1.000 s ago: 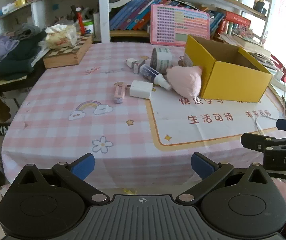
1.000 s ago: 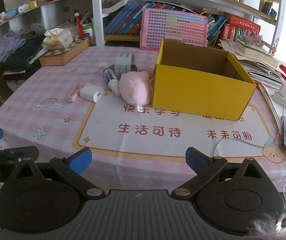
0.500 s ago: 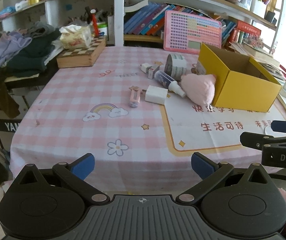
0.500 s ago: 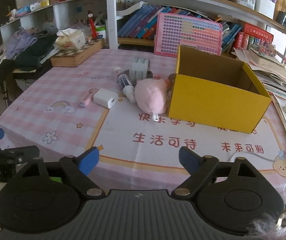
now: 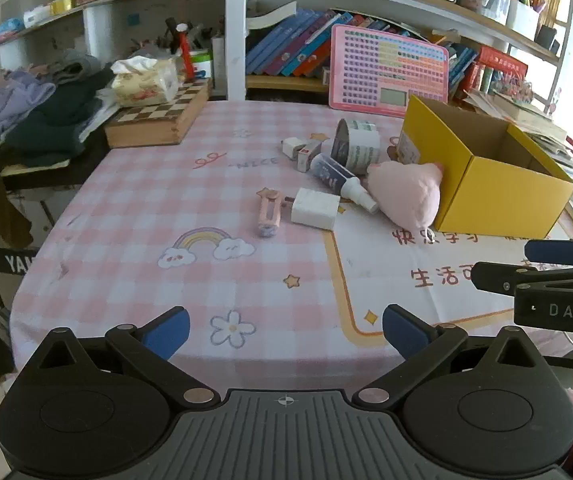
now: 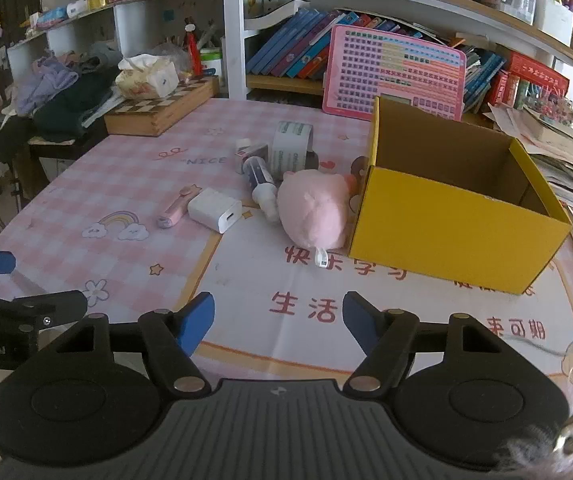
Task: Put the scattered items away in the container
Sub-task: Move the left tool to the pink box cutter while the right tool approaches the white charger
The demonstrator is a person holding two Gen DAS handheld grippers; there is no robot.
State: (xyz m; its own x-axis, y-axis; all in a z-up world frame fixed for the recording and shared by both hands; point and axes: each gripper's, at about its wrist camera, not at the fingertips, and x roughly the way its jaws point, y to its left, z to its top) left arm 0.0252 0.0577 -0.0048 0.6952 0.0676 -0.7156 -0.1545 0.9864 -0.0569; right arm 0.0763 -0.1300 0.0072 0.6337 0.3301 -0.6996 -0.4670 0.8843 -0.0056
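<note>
We are only approaching: left claw (image 5: 284, 330) wide, right claw (image 6: 278, 318) closing on nothing, next reaching the pink plush (image 6: 312, 210) beside the yellow box (image 6: 458, 232).

Domestic study or children's room. Evidence: crowded bookshelves (image 6: 294, 52) along the wall, a pink checked cartoon tablecloth (image 5: 166, 216), a chessboard box (image 5: 158, 120), tissues (image 6: 146, 76) and piled clothes (image 5: 34, 116).

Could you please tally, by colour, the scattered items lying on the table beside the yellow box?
Pink: 2, plush toy and small pink tool
White: 2, charger and small plug
Dark or labelled: 3, tube, tape roll, small box
Total: 7
</note>
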